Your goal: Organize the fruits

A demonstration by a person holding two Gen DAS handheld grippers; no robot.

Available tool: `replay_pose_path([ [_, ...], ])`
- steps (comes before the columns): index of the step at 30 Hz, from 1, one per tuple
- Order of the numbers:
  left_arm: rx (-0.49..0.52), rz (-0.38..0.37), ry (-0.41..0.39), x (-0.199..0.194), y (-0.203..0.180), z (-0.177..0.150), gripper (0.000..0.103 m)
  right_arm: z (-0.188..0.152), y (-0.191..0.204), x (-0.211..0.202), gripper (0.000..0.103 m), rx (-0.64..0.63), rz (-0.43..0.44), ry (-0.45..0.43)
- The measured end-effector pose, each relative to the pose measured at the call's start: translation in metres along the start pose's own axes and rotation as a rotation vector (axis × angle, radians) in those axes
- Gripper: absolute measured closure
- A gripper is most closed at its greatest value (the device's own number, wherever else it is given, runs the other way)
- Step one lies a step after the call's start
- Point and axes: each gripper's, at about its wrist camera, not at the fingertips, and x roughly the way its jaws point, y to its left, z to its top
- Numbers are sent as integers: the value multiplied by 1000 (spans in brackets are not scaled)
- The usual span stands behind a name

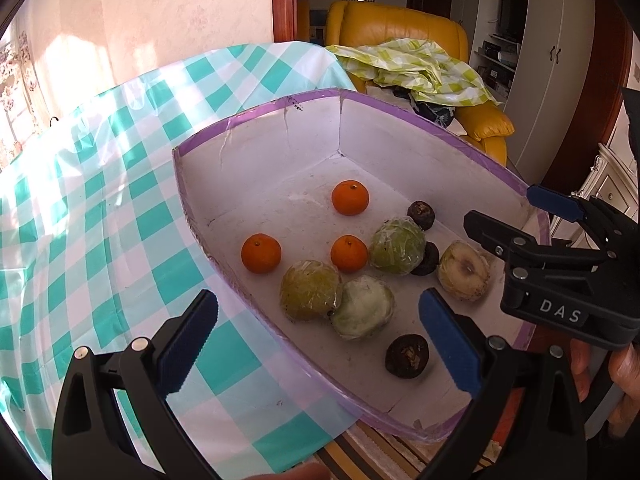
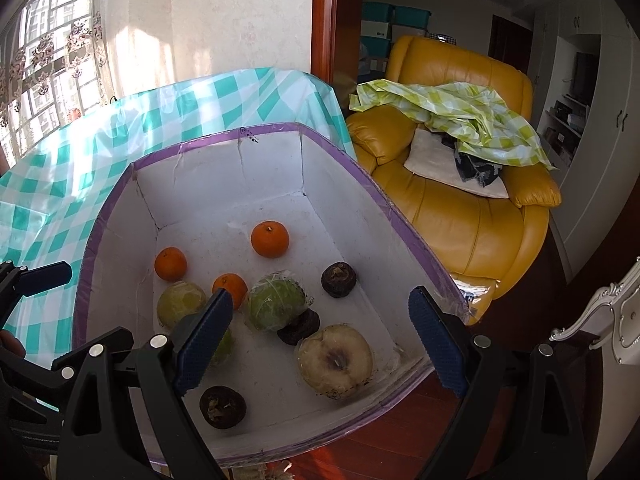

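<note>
Purple tape rims the white box (image 2: 404, 216), which overhangs the desk (image 1: 80, 208) edge. Its far half is bare; oranges (image 2: 270, 239), wrapped green fruits (image 2: 274, 307) and dark fruits (image 2: 339, 279) crowd the near half. Both claws — left (image 1: 320, 340), right (image 2: 320, 340) — gape wide and empty above the near rim. The right claw's finger (image 2: 202, 344) hides part of one green fruit.

L hand-held gripper (image 1: 318, 342) & R hand-held gripper (image 2: 320, 338): jaws wide apart, empty.
</note>
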Motion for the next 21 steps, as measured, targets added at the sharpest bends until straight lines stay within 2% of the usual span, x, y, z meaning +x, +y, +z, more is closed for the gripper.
replay_pose_path([
  [10, -12, -14, 12, 9, -3, 7, 2, 0, -2, 0, 16, 4, -2, 3],
  [16, -25, 5, -1, 12, -5, 12, 2, 0, -6, -1, 16, 17, -5, 2],
  [19, -32, -23, -9, 3, 0, 14, 2, 2, -7, -8, 16, 24, -8, -13],
  [21, -64, -14, -40, -16, 15, 11, 2, 5, 0, -20, 16, 8, 9, -42],
])
